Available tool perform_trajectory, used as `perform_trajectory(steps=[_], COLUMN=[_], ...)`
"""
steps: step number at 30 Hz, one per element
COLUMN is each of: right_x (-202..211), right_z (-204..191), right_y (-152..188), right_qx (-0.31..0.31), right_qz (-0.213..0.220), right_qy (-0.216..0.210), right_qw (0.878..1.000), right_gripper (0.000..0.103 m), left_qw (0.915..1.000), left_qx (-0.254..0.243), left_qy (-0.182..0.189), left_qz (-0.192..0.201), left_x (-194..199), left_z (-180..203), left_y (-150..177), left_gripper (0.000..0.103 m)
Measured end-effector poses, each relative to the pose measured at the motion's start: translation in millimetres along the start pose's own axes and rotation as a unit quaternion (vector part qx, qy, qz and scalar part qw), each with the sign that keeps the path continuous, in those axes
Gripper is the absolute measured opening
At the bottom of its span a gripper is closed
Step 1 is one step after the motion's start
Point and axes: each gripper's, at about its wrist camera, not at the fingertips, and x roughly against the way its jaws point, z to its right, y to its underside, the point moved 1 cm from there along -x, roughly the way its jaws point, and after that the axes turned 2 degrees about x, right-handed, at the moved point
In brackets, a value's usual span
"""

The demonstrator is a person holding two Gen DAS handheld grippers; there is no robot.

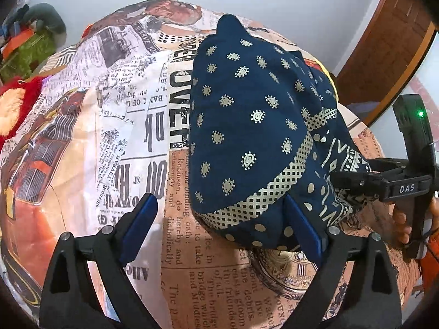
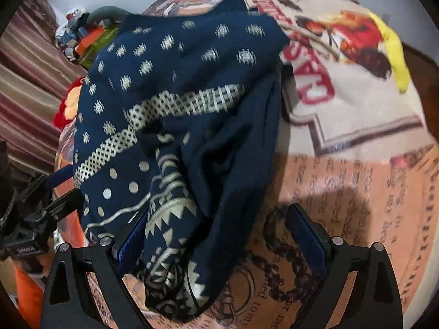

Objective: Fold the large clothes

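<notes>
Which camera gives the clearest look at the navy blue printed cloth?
The left wrist view: the navy blue printed cloth appears sharp and nearly whole, heaped on the newspaper-print bedsheet. The right wrist view shows the cloth closer but motion-blurred, its lower folds draping between the open jaws.

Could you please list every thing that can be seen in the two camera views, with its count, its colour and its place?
garment: one, navy blue with cream print, bunched on the bed between both grippers.
bedsheet: one, newspaper print in cream, peach and black, under the garment.
plush item: one, red and orange, at the far left edge of the bed.
clutter pile: several items, green, orange and grey, beyond the bed on the left.
yellow cloth: one, at the far right edge of the bed.
wooden frame: one, brown, upper right by the wall.
curtain: one, striped maroon and beige, on the left.
left gripper: black with blue pads, open.
right gripper: black with blue pads, open, cloth draped between the fingers.
</notes>
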Motion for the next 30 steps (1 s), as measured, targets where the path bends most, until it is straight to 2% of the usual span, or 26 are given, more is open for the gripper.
perform_trajectory(steps=[6,9,11,14,17,20,23,25,27,28,30], right_x=[15.0,15.2,9.9,-2.5,-16.1,-31.4,-42.0,-47.0,-53.6,-55.7,-59.5], right_z=[-4.5,-10.4,-12.2,-10.6,-5.9,3.1,7.9,7.0,7.8,7.6,8.2], right_y=[-9.3,-19.4,-25.2,-37.1,-45.9,-53.0,-59.3,-63.7,-67.6,-68.7,-70.7], right_qx=[0.024,0.034,0.031,0.011,-0.004,-0.026,-0.031,-0.027,-0.032,-0.034,-0.039], right_qz=[0.015,0.031,0.033,0.025,0.015,-0.001,-0.003,-0.005,-0.006,-0.006,-0.002], right_qy=[0.009,0.014,0.008,-0.017,-0.047,-0.09,-0.126,-0.14,-0.154,-0.159,-0.168], right_qw=[1.0,0.999,0.999,0.999,0.999,0.996,0.991,0.99,0.987,0.987,0.985], right_gripper=[0.096,0.096,0.096,0.095,0.095,0.095,0.095,0.095,0.095,0.095,0.093], left_qw=[0.9995,0.9995,0.9993,0.9955,0.9897,0.9823,0.9709,0.9586,0.9411,0.9372,0.9362], left_qx=[-0.023,-0.019,-0.005,0.038,0.069,0.092,0.116,0.149,0.188,0.197,0.2], left_qy=[0.009,0.02,0.038,0.084,0.118,0.152,0.194,0.223,0.257,0.264,0.268], left_qz=[0.019,0.013,0.003,-0.02,-0.041,-0.059,-0.077,-0.095,-0.113,-0.114,-0.108], left_x=[10.9,-0.4,-12.2,-31.5,-53.6,-74.3,-94.7,-109.4,-124.9,-128.5,-130.2], left_z=[4.6,2.2,-3.7,-16.9,-27.2,-34.6,-43.6,-51.4,-58.5,-60.5,-60.5], left_y=[-18.9,-32.0,-39.6,-51.1,-60.3,-66.2,-68.7,-68.1,-65.7,-64.9,-65.2], left_gripper=[0.094,0.094,0.094,0.094,0.102,0.103,0.103,0.103,0.103,0.103,0.103])
